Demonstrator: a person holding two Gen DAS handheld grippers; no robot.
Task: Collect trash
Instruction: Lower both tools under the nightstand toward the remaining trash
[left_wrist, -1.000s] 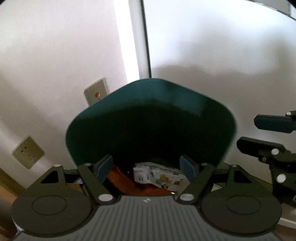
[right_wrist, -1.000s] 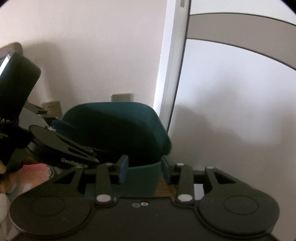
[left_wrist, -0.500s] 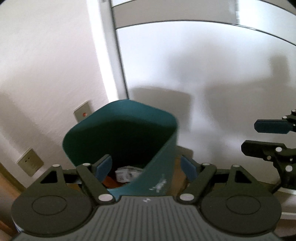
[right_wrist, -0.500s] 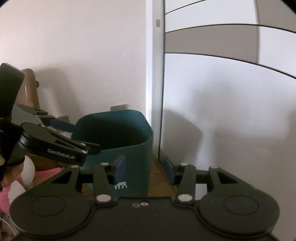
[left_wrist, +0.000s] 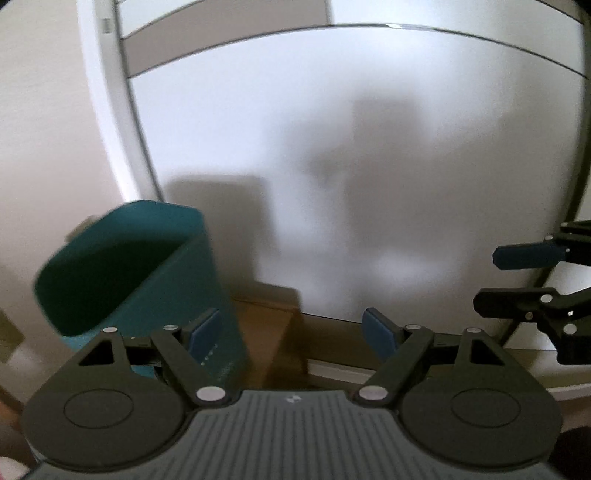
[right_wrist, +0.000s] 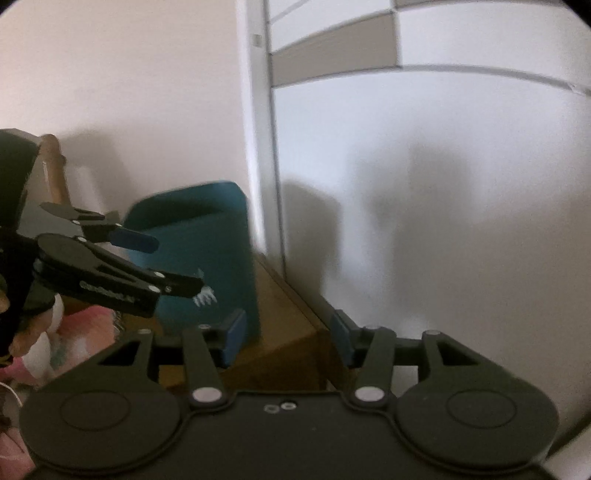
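A dark teal trash bin (left_wrist: 147, 273) stands upright on the wooden floor in the corner by the wall; it also shows in the right wrist view (right_wrist: 207, 251). Its inside is dark and its contents are hidden. My left gripper (left_wrist: 295, 328) is open and empty, to the right of the bin and above the floor. My right gripper (right_wrist: 288, 332) is open and empty, to the right of the bin. The left gripper appears in the right wrist view (right_wrist: 162, 262) in front of the bin. The right gripper appears at the right edge of the left wrist view (left_wrist: 513, 280).
A white cabinet door (left_wrist: 369, 166) with grey panel lines fills the background, also in the right wrist view (right_wrist: 443, 184). A white door frame (right_wrist: 262, 129) stands beside the bin. Wooden floor (right_wrist: 280, 332) lies below. Pink and white fabric (right_wrist: 74, 339) sits at the lower left.
Both grippers have pulled back and swung right, away from the bin. The bin's mouth, which filled the left wrist view with wrappers visible inside, now sits at the left.
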